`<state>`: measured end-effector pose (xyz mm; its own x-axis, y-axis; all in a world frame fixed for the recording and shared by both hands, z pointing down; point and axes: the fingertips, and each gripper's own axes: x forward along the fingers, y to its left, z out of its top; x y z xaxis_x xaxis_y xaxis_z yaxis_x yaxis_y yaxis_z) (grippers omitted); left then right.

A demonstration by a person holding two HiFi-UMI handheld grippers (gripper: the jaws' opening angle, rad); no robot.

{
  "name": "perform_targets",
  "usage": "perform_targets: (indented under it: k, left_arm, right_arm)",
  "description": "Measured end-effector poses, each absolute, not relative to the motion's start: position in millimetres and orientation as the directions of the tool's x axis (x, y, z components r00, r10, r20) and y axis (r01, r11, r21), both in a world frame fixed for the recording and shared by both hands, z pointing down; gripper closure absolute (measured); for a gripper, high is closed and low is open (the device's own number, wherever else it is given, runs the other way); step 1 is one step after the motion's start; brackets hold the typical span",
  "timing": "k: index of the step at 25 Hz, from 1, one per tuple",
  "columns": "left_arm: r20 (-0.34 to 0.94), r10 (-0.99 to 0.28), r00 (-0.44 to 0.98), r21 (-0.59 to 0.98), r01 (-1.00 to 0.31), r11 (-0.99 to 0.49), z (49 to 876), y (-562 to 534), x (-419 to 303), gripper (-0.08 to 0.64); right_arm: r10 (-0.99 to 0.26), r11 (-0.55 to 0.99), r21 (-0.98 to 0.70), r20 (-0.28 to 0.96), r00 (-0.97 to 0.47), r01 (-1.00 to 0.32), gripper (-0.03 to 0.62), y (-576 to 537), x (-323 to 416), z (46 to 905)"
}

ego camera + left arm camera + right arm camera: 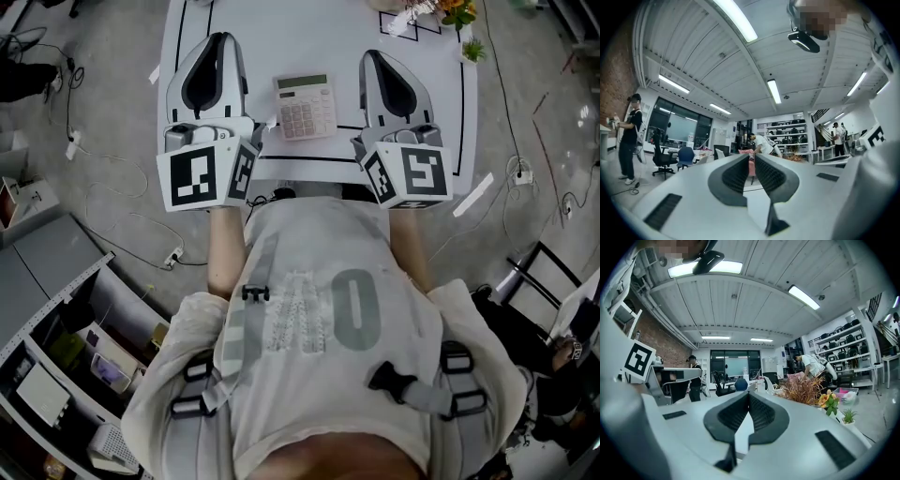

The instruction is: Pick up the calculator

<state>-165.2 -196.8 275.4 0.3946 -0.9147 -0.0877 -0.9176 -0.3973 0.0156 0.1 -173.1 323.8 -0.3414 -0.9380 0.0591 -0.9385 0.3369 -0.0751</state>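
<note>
A white calculator with a green display lies flat on the white table, near its front edge. My left gripper lies level just left of the calculator, and my right gripper lies level just right of it. Neither touches it. In the left gripper view the left gripper has its ribbed pads together with nothing between them. The right gripper in its own view also has its pads meeting at the tips, holding nothing. Neither gripper view shows the calculator.
Black tape lines mark the table. Orange flowers and a small green plant stand at its far right corner, with dried grass beside them. Cables and a power strip lie on the floor. People stand farther back in the room.
</note>
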Motion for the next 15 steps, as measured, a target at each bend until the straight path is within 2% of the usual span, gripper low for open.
perform_targets:
  k: [1,4,6,8,12,15]
  left_arm:
    - [-0.093,-0.905,0.416,0.028,-0.907,-0.42,274,-196,-162,0.524]
    - [-0.112,-0.87,0.48,0.057,-0.871,-0.487,268,-195,-152,0.299]
    - [-0.146,-0.857,0.494,0.062,-0.86,-0.506,261,-194,-148,0.223]
    - [-0.173,-0.844,0.507,0.09,-0.845,-0.526,255,-193,-148,0.195]
    - [-0.175,-0.836,0.519,0.183,-0.818,-0.546,258,-198,-151,0.195]
    - [-0.154,-0.843,0.515,0.178,-0.825,-0.536,262,-202,-153,0.195]
  right_arm:
    - [-0.938,0.338,-0.077,0.06,-0.342,-0.938,0.584,-173,1,324]
    - [-0.937,0.339,-0.078,0.061,-0.343,-0.938,0.584,-172,1,325]
    - [-0.936,0.342,-0.08,0.06,-0.347,-0.936,0.584,-173,1,324]
    - [-0.934,0.347,-0.083,0.057,-0.352,-0.934,0.584,-173,0,324]
    - [-0.934,0.348,-0.091,0.054,-0.354,-0.933,0.584,-174,1,324]
    - [-0.935,0.345,-0.094,0.057,-0.351,-0.934,0.584,-176,3,325]
